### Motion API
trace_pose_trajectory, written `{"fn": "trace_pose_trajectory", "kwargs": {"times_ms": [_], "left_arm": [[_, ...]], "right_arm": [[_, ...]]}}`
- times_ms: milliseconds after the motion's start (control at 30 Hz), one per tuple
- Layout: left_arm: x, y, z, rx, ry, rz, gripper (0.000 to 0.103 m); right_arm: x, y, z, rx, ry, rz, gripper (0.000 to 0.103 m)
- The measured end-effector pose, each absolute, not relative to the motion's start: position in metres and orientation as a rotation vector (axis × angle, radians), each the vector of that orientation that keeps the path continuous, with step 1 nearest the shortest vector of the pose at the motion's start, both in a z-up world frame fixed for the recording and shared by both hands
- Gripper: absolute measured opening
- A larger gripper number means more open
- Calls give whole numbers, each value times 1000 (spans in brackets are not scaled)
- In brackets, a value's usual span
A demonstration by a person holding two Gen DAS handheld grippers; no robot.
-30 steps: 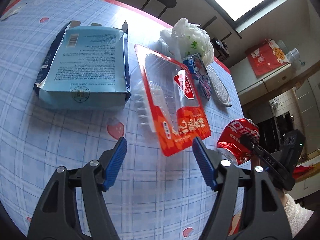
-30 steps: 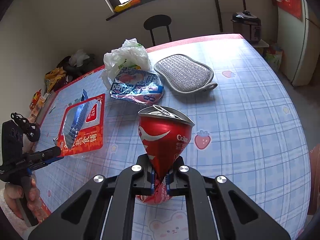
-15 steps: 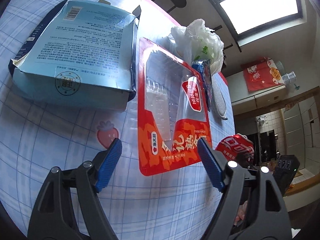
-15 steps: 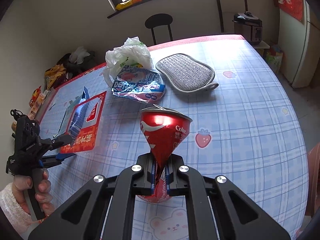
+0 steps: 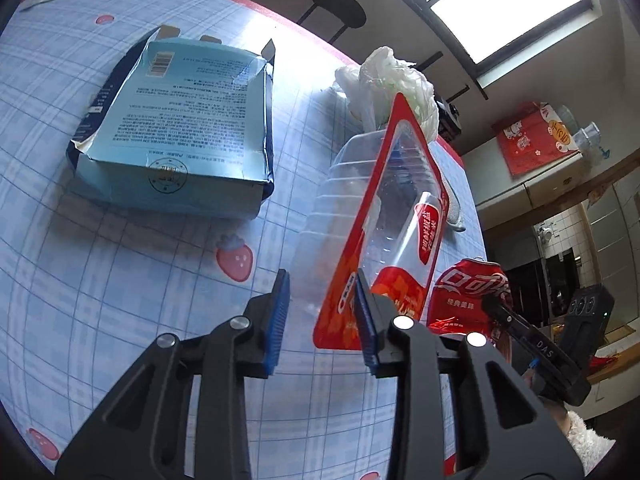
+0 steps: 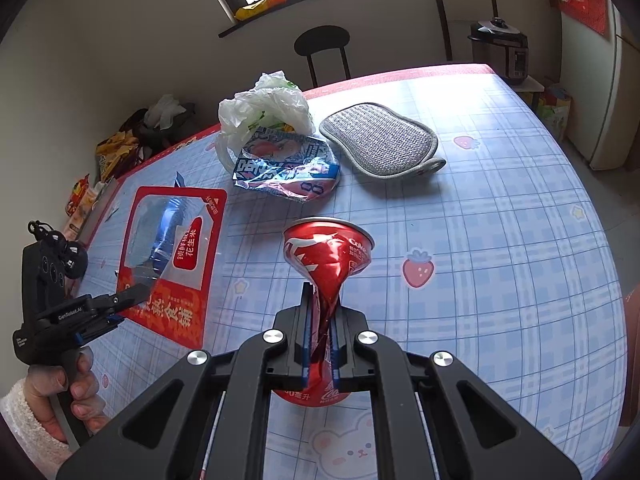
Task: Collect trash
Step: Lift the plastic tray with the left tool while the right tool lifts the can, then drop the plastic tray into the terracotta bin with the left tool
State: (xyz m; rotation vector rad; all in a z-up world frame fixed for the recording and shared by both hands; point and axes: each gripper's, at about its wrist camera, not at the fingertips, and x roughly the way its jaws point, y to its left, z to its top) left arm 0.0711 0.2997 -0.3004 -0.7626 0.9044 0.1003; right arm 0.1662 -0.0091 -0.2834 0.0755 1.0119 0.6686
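A red snack package (image 5: 400,240) with a clear plastic tray stands tilted up on its edge on the blue checked tablecloth (image 5: 120,280). The jaws of my left gripper (image 5: 322,316) are closing on its near end. The red card lies against the right pad and the clear tray fills the gap. From the right wrist view the same package (image 6: 172,248) faces the camera, with the left gripper (image 6: 132,300) at its lower edge. My right gripper (image 6: 322,320) is shut on a crushed red cola can (image 6: 328,256), pinched flat at the waist and held still just above the table.
A flattened light blue carton (image 5: 180,128) lies left of the package. Behind it sit a white plastic bag (image 6: 264,112), a crumpled blue and pink wrapper (image 6: 288,164) and a grey mesh mat (image 6: 380,144). A black chair (image 6: 324,48) stands past the far table edge.
The left gripper moved in over the package and its jaws narrowed around the near end. The package went from lying flat to tipped up on edge. The right gripper and can stayed put.
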Motion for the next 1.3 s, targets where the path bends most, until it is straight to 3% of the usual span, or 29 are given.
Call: {"fn": "trace_pose_trajectory", "kwargs": {"times_ms": [633, 1300], "left_arm": [[41, 263, -216, -572, 821, 152, 34], [81, 82, -147, -336, 821, 23, 34]], "right_arm": [[140, -74, -250, 309, 917, 693, 5], [117, -298, -225, 474, 756, 494, 5]]}}
